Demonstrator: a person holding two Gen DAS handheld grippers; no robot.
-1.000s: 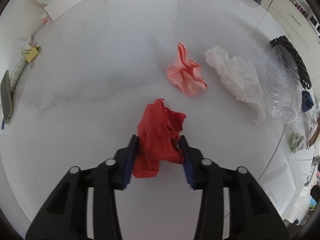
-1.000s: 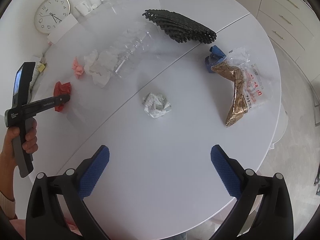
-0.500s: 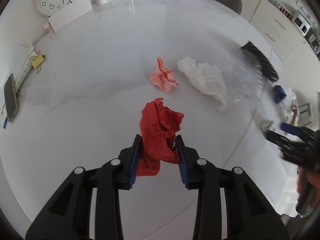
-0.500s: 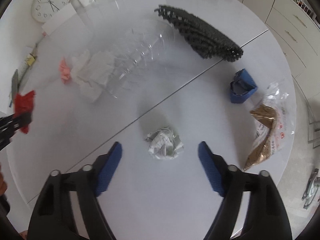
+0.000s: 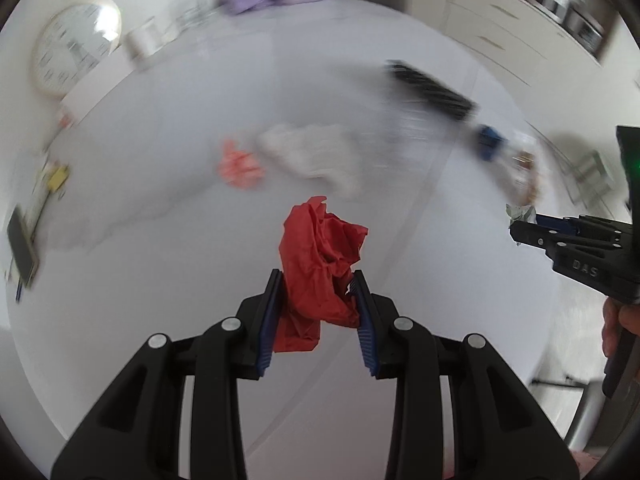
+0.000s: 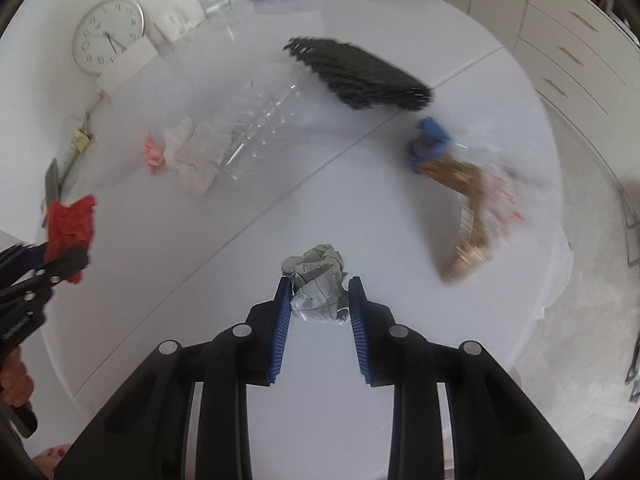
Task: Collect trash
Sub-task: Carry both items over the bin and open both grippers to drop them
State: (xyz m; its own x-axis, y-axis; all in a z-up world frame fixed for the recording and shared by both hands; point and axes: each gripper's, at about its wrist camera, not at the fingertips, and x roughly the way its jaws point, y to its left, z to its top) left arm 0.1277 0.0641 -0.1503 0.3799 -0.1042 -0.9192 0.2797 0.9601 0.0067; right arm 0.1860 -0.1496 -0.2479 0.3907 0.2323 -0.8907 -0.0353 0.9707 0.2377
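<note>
Right now you are holding a crumpled red paper (image 5: 320, 264) in your left gripper (image 5: 316, 280), its blue pads (image 5: 269, 320) pressing on both sides of the wad, which is sticking out past the fingertips above the white table (image 5: 160, 240). In the right wrist view that same red wad (image 6: 72, 224) is showing at the left edge, clear of the tabletop. Your right gripper (image 6: 318, 284) is closing its jaws on a ball of grey printed paper (image 6: 318, 292); the pads (image 6: 282, 320) are already touching the ball on both sides, and it is sitting on the table near the front edge. Other trash is lying farther back: a pink paper wad (image 6: 154, 152) just beside a white crumpled tissue (image 6: 192, 156), which is touching a clear plastic bottle (image 6: 260, 120) on its side. A black mesh mat (image 6: 360, 76) is resting beyond the bottle. To the right, a blue item (image 6: 430, 140) is lying against a clear bag with brown contents (image 6: 468, 208). A wall clock (image 6: 108, 34) is leaning at the far left edge, and the left wrist view is blurring most of these things.
</note>
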